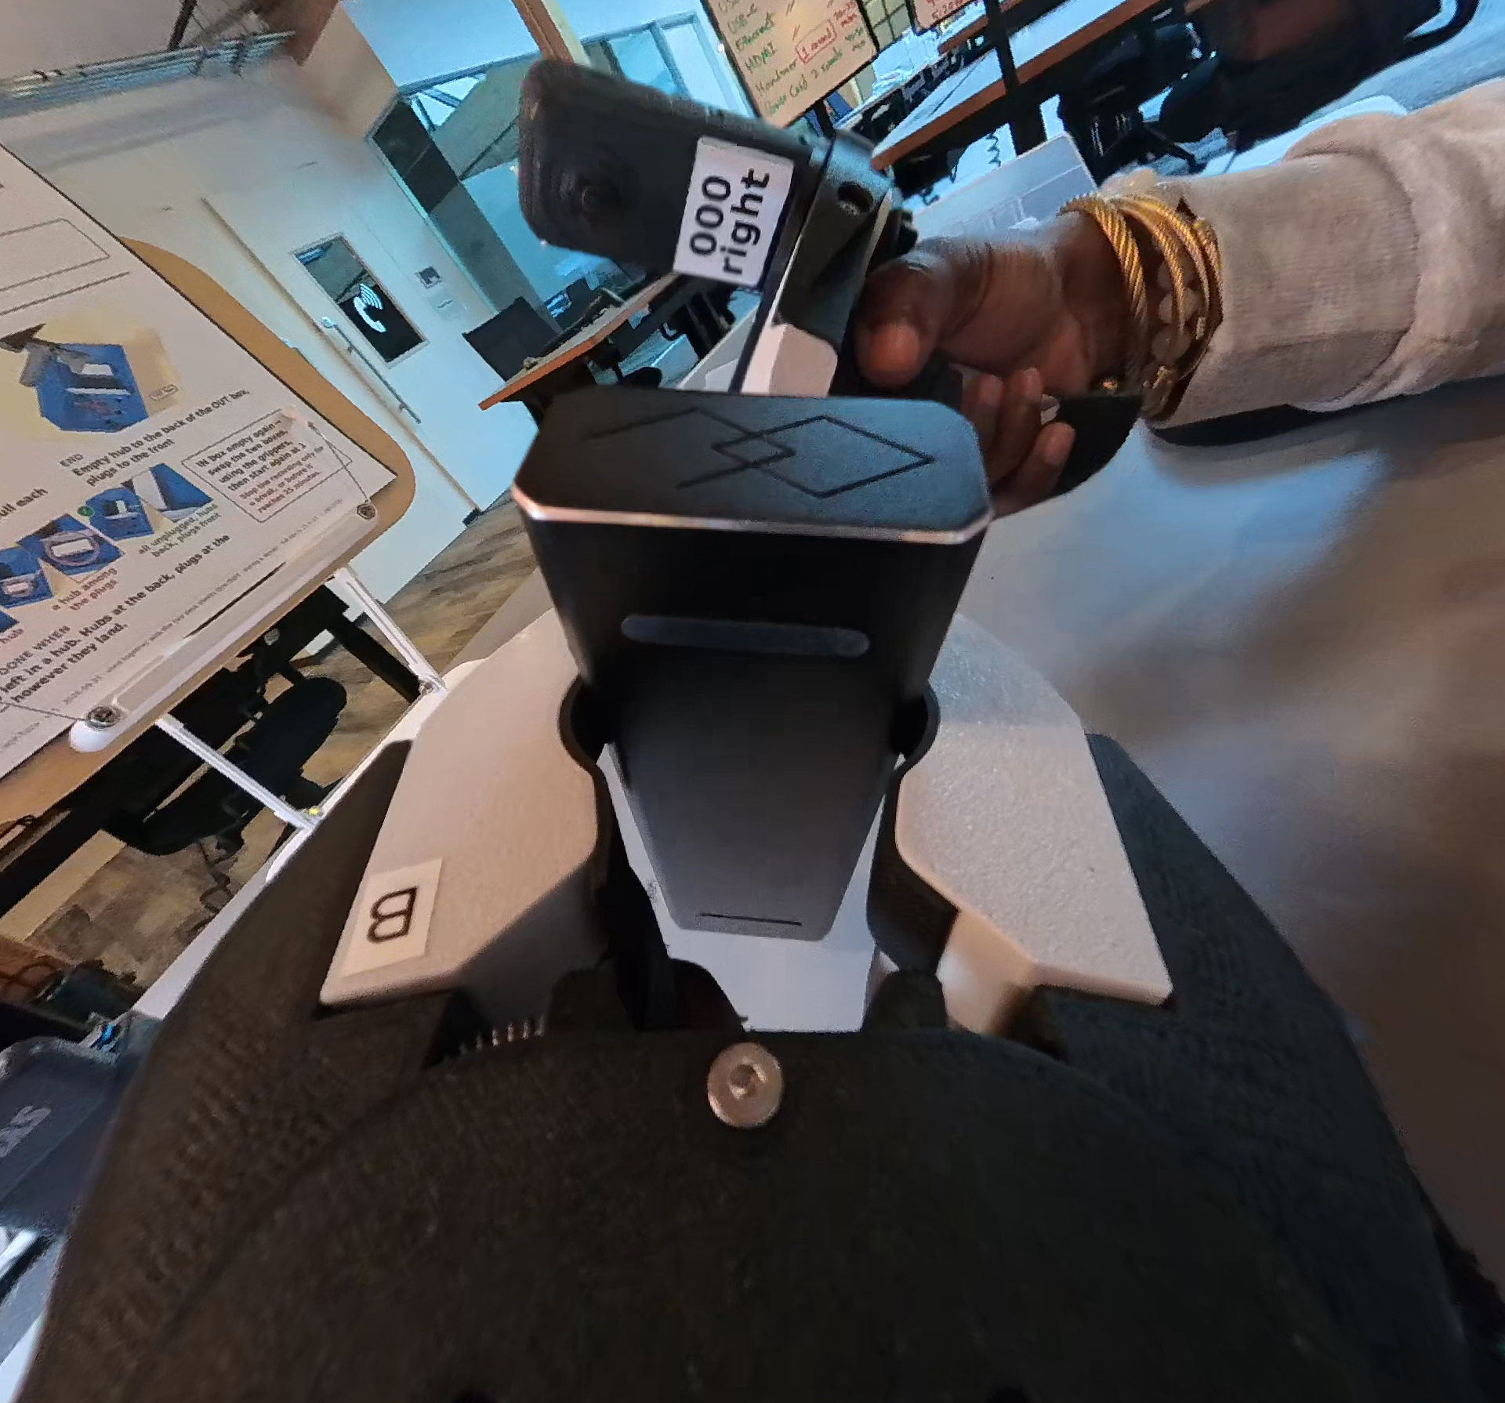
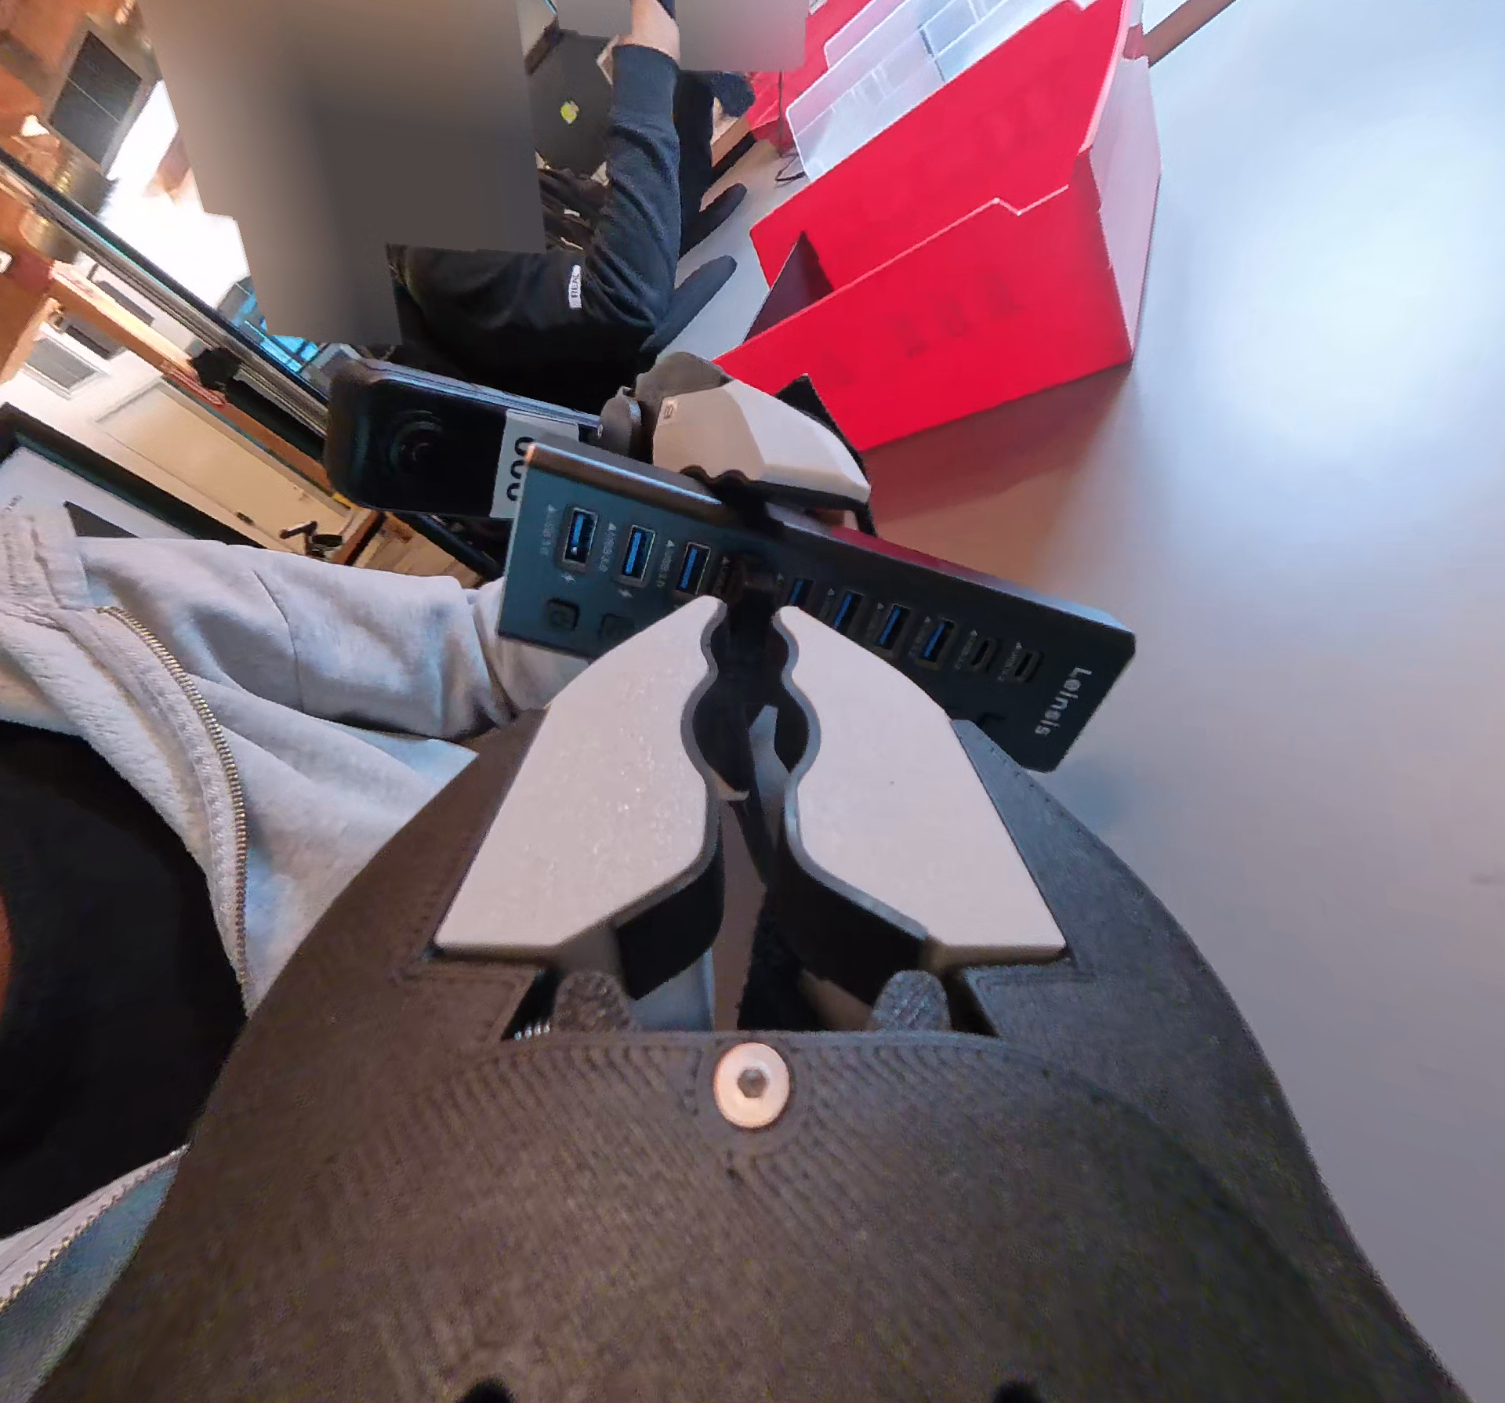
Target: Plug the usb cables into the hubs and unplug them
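Note:
A long black USB hub (image 2: 847, 590) with a row of blue ports is held in the air over the grey table. My left gripper (image 1: 749, 680) is shut on the hub (image 1: 749, 549), which I see end-on there. In the right wrist view, the left gripper (image 2: 733, 460) clamps the hub from the far side. My right gripper (image 2: 745, 619) is shut on a black USB plug (image 2: 743, 668). The plug's tip meets a port left of the hub's middle, and I cannot tell how deep it sits. The right gripper's body (image 1: 651, 175) shows behind the hub, held by a hand.
An open red box (image 2: 977, 289) stands on the grey table (image 2: 1303, 549), with a clear plastic bin (image 2: 936, 20) behind it. An instruction board (image 1: 163, 468) stands at the left. A seated person in black (image 2: 570, 289) is beyond the table. Whiteboards (image 1: 782, 4) stand far back. My two grippers' fingertips are within a few centimetres of each other.

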Motion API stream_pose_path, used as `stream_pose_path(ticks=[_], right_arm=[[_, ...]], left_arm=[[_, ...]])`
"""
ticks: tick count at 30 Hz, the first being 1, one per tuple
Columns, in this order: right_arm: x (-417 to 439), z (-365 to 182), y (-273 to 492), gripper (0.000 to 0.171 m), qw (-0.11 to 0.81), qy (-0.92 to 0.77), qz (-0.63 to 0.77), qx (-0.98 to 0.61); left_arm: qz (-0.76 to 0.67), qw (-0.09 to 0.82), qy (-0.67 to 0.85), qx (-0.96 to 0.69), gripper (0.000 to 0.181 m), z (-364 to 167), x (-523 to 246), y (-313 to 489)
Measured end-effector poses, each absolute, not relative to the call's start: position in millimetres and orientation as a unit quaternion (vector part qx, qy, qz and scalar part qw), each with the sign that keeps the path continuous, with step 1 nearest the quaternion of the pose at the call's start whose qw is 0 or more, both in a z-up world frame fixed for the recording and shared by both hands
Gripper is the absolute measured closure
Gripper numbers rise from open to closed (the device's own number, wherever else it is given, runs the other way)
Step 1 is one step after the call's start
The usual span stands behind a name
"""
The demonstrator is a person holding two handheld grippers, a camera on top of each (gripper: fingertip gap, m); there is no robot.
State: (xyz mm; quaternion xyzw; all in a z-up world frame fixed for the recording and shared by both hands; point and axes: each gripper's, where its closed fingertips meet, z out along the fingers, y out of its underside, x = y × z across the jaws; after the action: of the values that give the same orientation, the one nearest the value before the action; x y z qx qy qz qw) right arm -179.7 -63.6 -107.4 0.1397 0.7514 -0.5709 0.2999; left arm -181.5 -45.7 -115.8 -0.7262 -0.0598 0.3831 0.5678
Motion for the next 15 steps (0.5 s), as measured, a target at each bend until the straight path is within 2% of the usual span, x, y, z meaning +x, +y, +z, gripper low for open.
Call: stream_pose_path(ticks=[1, 4, 5, 7, 9, 10, 13, 15], right_arm=[[-188, -100, -56, 0.171, 0.288, 0.745, -0.584, 0.145], [-266, -36, 26, 0.171, 0.226, 0.597, -0.738, 0.219], [-259, -33, 30, 0.171, 0.215, 0.61, -0.737, 0.196], [-218, -39, 1, 0.171, 0.258, 0.646, -0.706, 0.13], [-190, -52, -30, 0.143, 0.258, 0.67, -0.69, 0.089], [-180, -54, -41, 0.136, 0.243, 0.669, -0.7, 0.059], [-178, -70, -59, 0.101, 0.129, 0.675, -0.726, 0.03], [-179, -92, -67, 0.115, 0.096, 0.718, -0.689, 0.024]], left_arm=[[0.384, 0.567, -0.067, -0.726, 0.11, -116, -181, -52], [0.382, 0.604, -0.162, -0.681, 0.11, -108, -187, -106], [0.37, 0.628, -0.145, -0.669, 0.11, -98, -180, -97], [0.379, 0.624, -0.099, -0.676, 0.109, -89, -177, -66], [0.388, 0.602, -0.076, -0.694, 0.11, -95, -181, -54], [0.378, 0.607, -0.072, -0.695, 0.11, -98, -180, -53], [0.319, 0.661, -0.088, -0.674, 0.11, -100, -166, -59], [0.3, 0.667, -0.088, -0.676, 0.11, -105, -161, -64]])
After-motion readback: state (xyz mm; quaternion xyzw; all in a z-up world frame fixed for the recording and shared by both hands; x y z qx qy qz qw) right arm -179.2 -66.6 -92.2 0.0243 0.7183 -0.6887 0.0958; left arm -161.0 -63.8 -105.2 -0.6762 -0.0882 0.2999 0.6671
